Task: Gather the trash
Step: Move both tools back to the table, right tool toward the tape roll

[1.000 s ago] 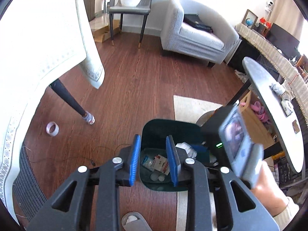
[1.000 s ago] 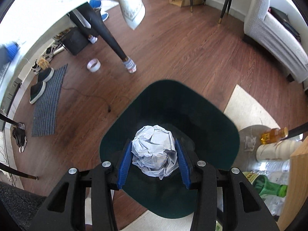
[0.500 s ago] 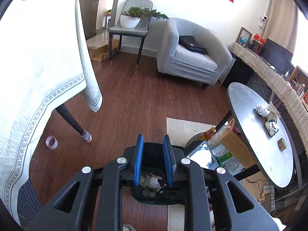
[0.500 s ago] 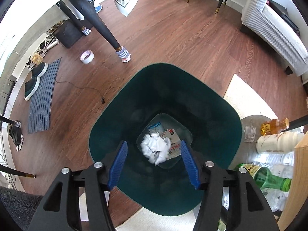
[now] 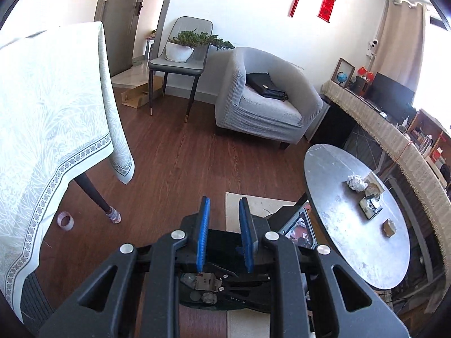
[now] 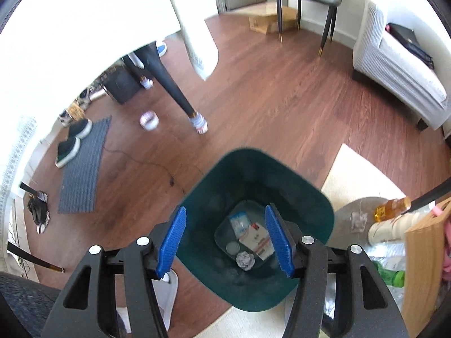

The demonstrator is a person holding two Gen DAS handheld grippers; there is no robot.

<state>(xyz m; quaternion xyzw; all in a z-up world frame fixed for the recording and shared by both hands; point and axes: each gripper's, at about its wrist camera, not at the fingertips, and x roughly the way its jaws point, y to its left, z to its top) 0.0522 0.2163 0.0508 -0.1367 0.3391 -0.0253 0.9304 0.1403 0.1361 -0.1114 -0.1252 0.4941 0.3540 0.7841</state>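
My right gripper hangs open over the dark green bin, with nothing between its blue pads. A crumpled paper ball lies at the bin's bottom beside cards and wrappers. My left gripper is higher, above the bin, its pads a narrow gap apart and empty. To the right stands a round grey table with another crumpled paper ball, a wrapper heap and a small block.
A cloth-covered table with a dark leg fills the left. A tape roll lies on the wood floor. Bottles and a cream rug sit right of the bin. A grey armchair stands behind.
My right gripper opened and the paper ball dropped from it to the bottom of the bin. Both grippers rose; the left view tipped up toward the room and the round table.
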